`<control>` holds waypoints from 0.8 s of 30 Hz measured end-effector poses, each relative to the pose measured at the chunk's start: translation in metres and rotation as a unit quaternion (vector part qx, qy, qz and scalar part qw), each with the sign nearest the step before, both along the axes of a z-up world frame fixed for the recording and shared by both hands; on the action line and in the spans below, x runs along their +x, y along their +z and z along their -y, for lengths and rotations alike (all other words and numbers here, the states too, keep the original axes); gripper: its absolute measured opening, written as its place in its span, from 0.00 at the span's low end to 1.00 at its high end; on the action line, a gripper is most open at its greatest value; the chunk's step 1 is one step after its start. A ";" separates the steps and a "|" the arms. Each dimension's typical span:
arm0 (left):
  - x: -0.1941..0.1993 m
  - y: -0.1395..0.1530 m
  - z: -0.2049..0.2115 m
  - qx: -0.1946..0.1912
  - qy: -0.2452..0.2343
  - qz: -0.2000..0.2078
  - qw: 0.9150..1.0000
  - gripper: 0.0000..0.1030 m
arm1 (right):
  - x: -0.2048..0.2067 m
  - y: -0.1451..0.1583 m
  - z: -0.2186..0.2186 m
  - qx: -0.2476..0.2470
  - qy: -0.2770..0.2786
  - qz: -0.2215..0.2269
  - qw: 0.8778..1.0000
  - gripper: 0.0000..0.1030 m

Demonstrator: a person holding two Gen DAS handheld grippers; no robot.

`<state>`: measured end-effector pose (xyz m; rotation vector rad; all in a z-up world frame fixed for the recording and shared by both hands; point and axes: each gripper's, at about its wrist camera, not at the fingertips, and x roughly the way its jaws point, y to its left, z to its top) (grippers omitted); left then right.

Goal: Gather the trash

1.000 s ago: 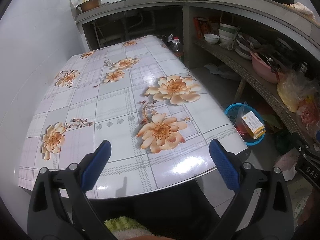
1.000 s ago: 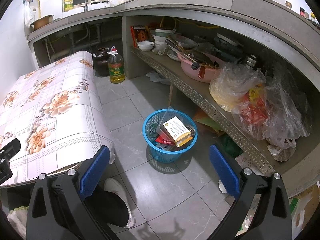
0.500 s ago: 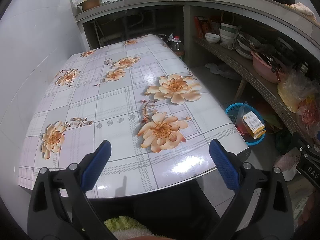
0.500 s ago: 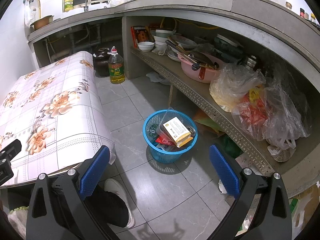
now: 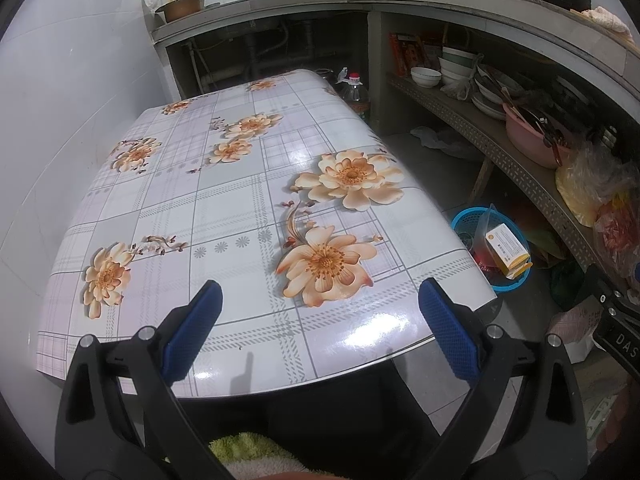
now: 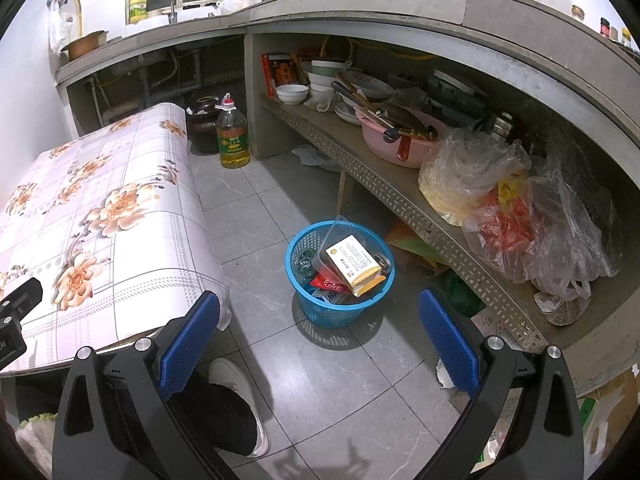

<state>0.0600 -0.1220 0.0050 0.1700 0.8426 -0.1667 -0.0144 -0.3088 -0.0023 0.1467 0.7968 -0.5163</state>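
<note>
evidently both the left gripper [image 5: 320,320] and right gripper [image 6: 318,328] hang wide open, fingers empty; the round blue plastic mesh basket [image 6: 340,308], piled high, could spill if bumped.

Readable text is scarce. On the black body of the other gripper unit [image 5: 618,330], at the right edge of the left wrist view, white capitals "DAS" show, cut off by the frame. Same kind of black unit [image 6: 12,326] at the left edge of the right wrist view has a couple of white letters, approx "AI", partly cropped.

Relative to the round blue plastic basket [image 6: 304,304] on the floor: white-and-yellow cardboard box [image 6: 352,262] inside it carries small print, too fine to read; red wrapper [image 6: 328,282] under the box has white characters, illegible. Clear oil bottle w/ red cap [image 6: 233,136], well behind the basket, has a green-yellow label, characters unreadable. Red printed box [image 6: 280,74] on the shelf further back: illegible too.
</note>
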 end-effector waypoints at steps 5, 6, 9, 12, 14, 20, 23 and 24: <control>0.001 0.000 0.000 0.000 0.000 0.000 1.000 0.92 | 0.000 0.001 0.000 -0.001 0.000 0.000 1.000 0.94; 0.001 0.000 0.000 0.000 0.000 0.000 1.000 0.92 | 0.000 0.001 0.000 0.000 0.000 0.000 1.000 0.94; 0.000 0.000 0.000 -0.001 0.000 0.000 1.000 0.92 | 0.000 0.001 -0.001 -0.001 0.000 0.000 1.000 0.94; 0.001 0.000 -0.001 0.000 -0.001 0.000 1.000 0.92 | 0.000 0.002 0.000 -0.001 0.000 0.000 1.000 0.94; 0.001 0.000 -0.001 0.000 0.000 -0.001 1.000 0.92 | 0.000 0.001 -0.001 -0.001 0.000 0.001 1.000 0.94; 0.001 0.000 -0.001 0.001 -0.001 -0.001 1.000 0.92 | 0.003 0.004 -0.001 -0.001 0.003 -0.001 1.000 0.94; 0.000 0.000 -0.001 0.000 0.000 -0.002 1.000 0.92 | 0.003 0.004 -0.001 -0.002 0.003 -0.001 1.000 0.94; 0.001 0.000 -0.001 0.000 0.000 -0.002 1.000 0.92 | 0.003 0.004 -0.001 -0.002 0.002 0.000 1.000 0.94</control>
